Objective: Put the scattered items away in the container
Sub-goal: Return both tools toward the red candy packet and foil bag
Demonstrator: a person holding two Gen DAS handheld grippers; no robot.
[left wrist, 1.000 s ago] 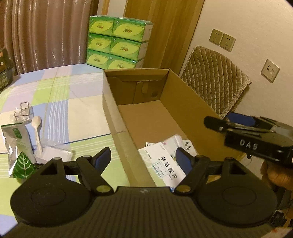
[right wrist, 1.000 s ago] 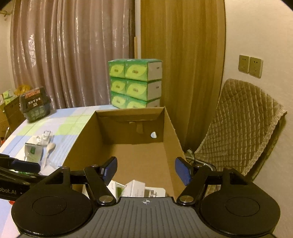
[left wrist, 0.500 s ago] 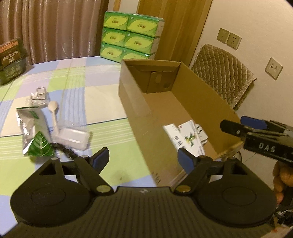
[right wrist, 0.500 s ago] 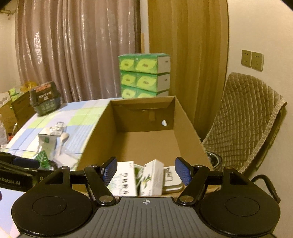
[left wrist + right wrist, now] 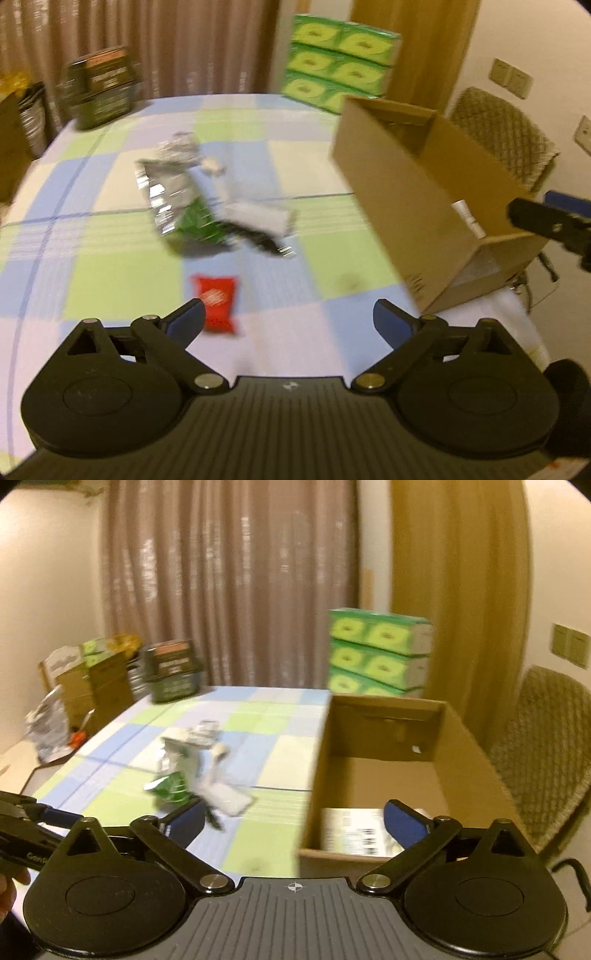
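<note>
An open cardboard box [image 5: 417, 192] [image 5: 369, 771] stands at the table's right edge with white packages [image 5: 354, 834] inside. Scattered on the checked tablecloth are a silver and green pouch [image 5: 177, 199] [image 5: 173, 775], a white flat pack [image 5: 258, 218] [image 5: 225, 797], a white spoon [image 5: 218, 184] and a red sachet [image 5: 216, 302]. My left gripper [image 5: 288, 321] is open and empty above the near table, the red sachet just left of its middle. My right gripper [image 5: 293, 818] is open and empty by the box's near left corner.
A stack of green tissue boxes [image 5: 336, 55] [image 5: 376, 653] stands at the table's far end. A dark basket [image 5: 99, 92] [image 5: 173, 675] sits at the far left. A quilted chair [image 5: 543, 753] is right of the box. Cartons [image 5: 92, 686] stand beyond the table's left side.
Both views have swung left, away from the box and toward the scattered items. The red sachet has come into the left wrist view. Both grippers stayed open.
</note>
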